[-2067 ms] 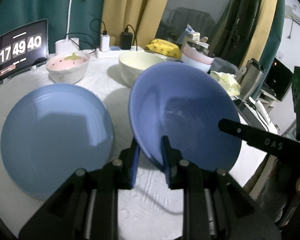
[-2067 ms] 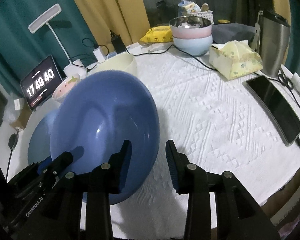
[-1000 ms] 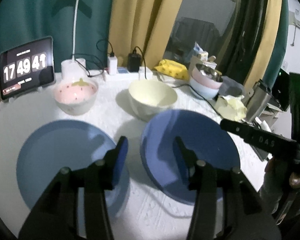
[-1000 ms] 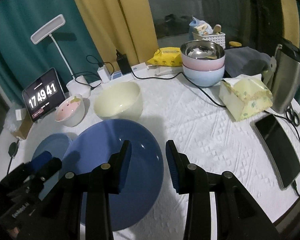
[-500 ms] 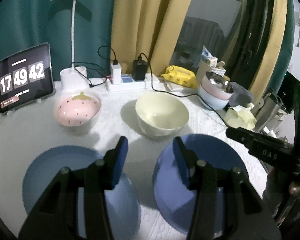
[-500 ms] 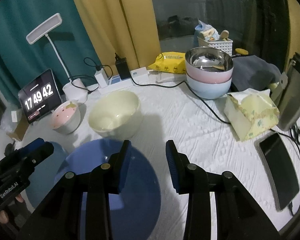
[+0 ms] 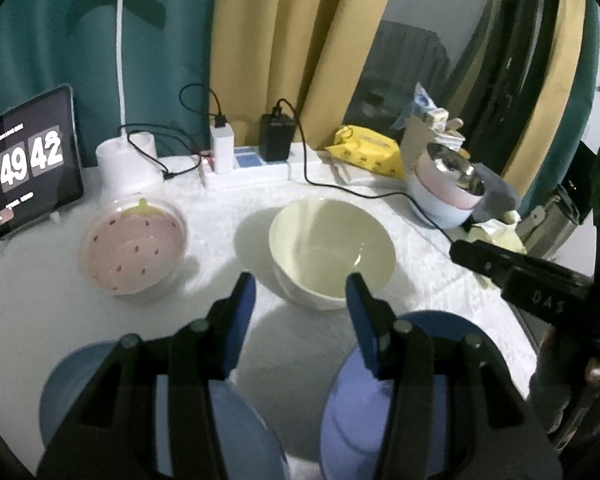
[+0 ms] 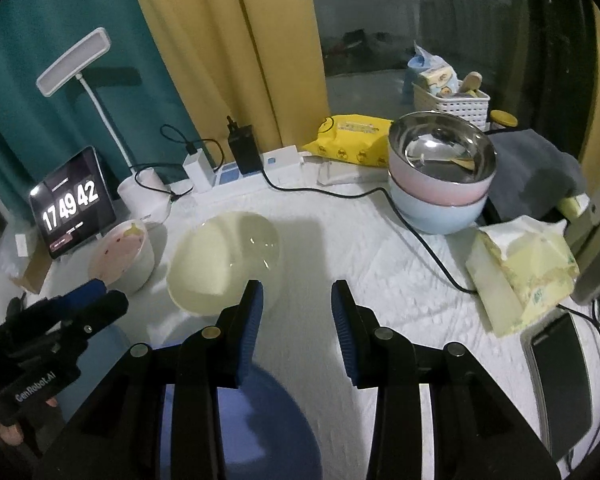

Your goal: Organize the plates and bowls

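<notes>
Left wrist view: left gripper [image 7: 300, 300], jaws spread, nothing between the pads. Ahead of it and slightly right, cream bowl [image 7: 331, 252], upright on the white tablecloth [image 7: 32, 300]. Ahead and left, pink strawberry bowl [image 7: 134, 246]. Beneath the left finger, light blue plate [image 7: 64, 380]; beneath the right finger, darker blue plate [image 7: 440, 336]; the two lie apart. Far right, stacked bowls [image 7: 446, 190], steel over pink over pale blue. Far left, tablet clock [image 7: 24, 164]. Right edge, right gripper's [image 7: 512, 272] body. Right wrist view: right gripper [image 8: 296, 316], jaws spread, holding nothing. Cream bowl [image 8: 224, 260] just ahead and left of the left finger; darker blue plate [image 8: 268, 416] beneath that finger. Strawberry bowl [image 8: 122, 254] further left. Stacked bowls [image 8: 440, 176] ahead right. Tissue pack [image 8: 520, 268] and phone [image 8: 560, 380] to the right. Left gripper [image 8: 80, 308] at left edge; whether it is spread cannot be told from here.
</notes>
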The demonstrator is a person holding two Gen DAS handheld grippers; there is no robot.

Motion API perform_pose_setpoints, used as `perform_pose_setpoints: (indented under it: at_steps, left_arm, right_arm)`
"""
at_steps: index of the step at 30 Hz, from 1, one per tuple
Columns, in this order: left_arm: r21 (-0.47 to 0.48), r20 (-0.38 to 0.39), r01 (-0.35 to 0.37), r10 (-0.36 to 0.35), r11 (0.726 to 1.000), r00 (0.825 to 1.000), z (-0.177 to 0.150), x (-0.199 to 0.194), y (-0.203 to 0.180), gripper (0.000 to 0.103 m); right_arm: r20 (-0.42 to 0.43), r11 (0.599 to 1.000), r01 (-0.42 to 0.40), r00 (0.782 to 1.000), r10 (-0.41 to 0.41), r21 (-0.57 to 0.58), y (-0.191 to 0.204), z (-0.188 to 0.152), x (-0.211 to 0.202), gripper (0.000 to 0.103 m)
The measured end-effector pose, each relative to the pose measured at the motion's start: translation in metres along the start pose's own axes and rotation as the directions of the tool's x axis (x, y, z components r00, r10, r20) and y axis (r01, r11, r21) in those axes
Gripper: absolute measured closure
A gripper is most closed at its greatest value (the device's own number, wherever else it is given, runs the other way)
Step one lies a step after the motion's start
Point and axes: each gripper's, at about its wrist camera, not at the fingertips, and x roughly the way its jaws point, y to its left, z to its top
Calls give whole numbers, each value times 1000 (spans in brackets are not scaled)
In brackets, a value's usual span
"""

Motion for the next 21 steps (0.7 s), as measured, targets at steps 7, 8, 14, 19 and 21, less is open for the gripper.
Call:
perform_pose_setpoints:
  at_steps: [7, 8, 14, 19, 21]
  left_arm:
    - [-4, -74, 4, -4, 1000, 997, 12, 32, 6, 55]
    - [-7, -91, 9, -9, 1000, 996, 13, 37, 7, 55]
    - [5, -186, 9, -8, 1000, 982, 19, 64, 7, 55]
    - [24, -249, -9, 14, 1000, 968, 19, 83, 6, 55]
    - [31, -262, -25, 32, 999, 965, 22, 89, 7, 55]
  right_arm:
    - [-73, 1000, -17, 997, 19, 24, 6, 13, 30, 65]
    - [-97, 999, -19, 995, 23, 34, 5, 15, 37, 66]
    - [-199, 998, -15, 980, 27, 63, 5, 24, 64, 66]
    - [-277, 996, 18, 961, 6, 84, 4, 29, 86, 66]
    - [-328, 995, 40, 945, -9, 90, 3, 31, 99, 66]
